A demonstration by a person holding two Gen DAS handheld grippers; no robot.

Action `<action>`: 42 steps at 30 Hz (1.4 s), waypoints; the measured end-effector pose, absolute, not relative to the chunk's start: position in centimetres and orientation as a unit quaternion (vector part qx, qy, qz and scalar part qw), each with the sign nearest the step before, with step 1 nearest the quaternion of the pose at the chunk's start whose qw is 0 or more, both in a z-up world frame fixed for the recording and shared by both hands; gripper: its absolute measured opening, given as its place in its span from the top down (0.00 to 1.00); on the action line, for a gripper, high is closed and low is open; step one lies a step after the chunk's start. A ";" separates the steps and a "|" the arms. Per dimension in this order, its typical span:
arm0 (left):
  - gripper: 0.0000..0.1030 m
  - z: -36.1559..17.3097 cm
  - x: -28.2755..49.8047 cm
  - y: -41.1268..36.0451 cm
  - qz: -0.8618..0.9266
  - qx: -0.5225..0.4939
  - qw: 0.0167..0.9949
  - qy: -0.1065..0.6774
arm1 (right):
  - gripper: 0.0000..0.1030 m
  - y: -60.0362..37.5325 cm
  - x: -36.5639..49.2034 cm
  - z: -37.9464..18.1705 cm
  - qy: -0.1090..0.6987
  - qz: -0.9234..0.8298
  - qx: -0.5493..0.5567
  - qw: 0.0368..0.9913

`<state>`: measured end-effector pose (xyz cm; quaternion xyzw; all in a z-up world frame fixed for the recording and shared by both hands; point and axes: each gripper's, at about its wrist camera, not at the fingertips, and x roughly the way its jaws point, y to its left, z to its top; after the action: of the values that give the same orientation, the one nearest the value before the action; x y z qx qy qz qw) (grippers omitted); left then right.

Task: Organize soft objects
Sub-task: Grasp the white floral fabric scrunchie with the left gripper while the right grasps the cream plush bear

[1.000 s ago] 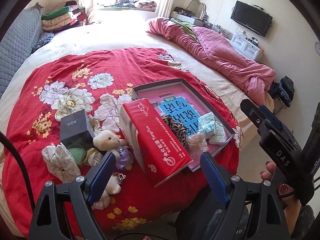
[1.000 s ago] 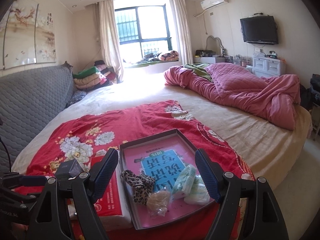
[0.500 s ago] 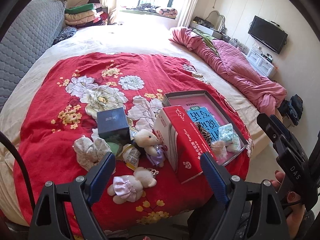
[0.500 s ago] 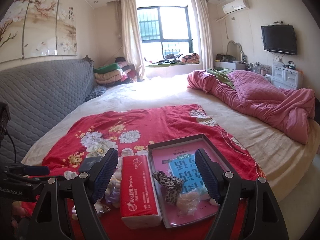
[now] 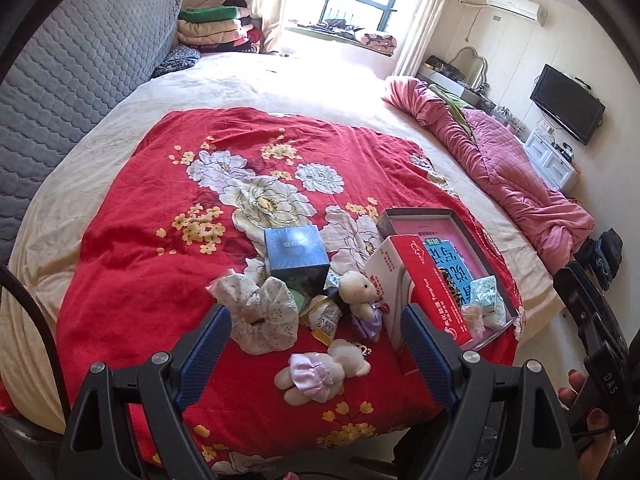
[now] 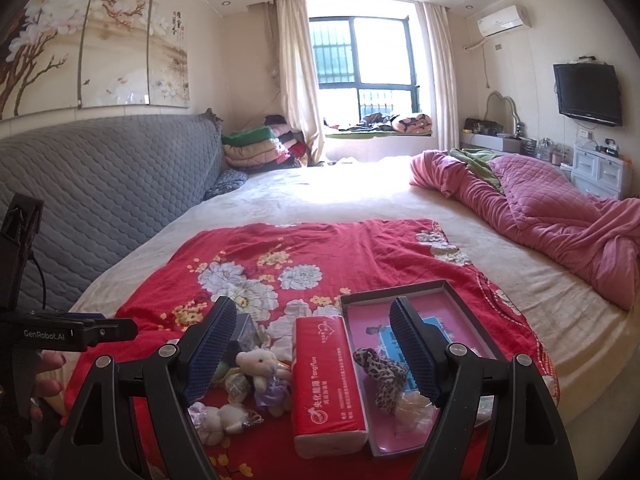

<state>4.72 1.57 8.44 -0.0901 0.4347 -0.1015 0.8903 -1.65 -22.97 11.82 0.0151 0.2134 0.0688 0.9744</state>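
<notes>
The left gripper [image 5: 316,356] hangs over the near edge of the bed [image 5: 328,80], tilted steeply down, its blue-padded fingers [image 5: 204,344] spread wide with nothing between them. The right gripper [image 6: 312,352] sits lower and flatter over the same edge, jaws likewise well apart and empty; a hand [image 5: 588,416] with painted nails grips its handle.

On the red floral blanket [image 5: 160,216] near that edge lies a small plush bear in a lilac dress [image 5: 320,372], on its side. Just beyond it sit a floral scrunchie [image 5: 260,312], a crumpled snack wrapper [image 5: 324,316] and a second plush bear [image 5: 360,292], upright against a red tissue pack [image 5: 424,288]. Behind the scrunchie stands a dark blue box [image 5: 296,252].

The tissue pack lies beside the left rim of a shallow grey tray [image 6: 400,292] with a pink liner, near the blanket's right edge. In the tray are a leopard-print scrunchie [image 6: 384,376], a clear packet [image 6: 416,404] and pale green packets [image 5: 488,296].

Farther back, the cream sheet is bare. A pink quilt [image 6: 560,216] is heaped along the bed's right edge, a grey quilted headboard [image 6: 100,184] runs along the left, and folded blankets [image 6: 256,148] are stacked in the far corner by the window [image 6: 364,56]. A television [image 6: 588,94] hangs on the right wall.
</notes>
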 end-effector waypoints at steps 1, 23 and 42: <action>0.16 8.4 4.7 1.9 -0.099 -0.092 0.890 0.435 | 0.22 -22.6 -1.7 11.8 0.214 0.074 0.012 0.974; 0.16 2.4 5.3 7.6 -0.052 -0.125 0.876 0.463 | 0.22 -14.6 -0.9 4.6 0.309 0.192 -0.012 0.931; 0.16 -7.3 9.7 9.4 -0.042 -0.176 0.842 0.508 | 0.22 -12.1 1.7 -3.0 0.403 0.205 0.002 0.892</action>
<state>9.72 9.40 -7.26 -0.1758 0.5076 -0.0418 0.8424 1.70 -12.08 -3.04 0.0017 0.4030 0.2045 0.8920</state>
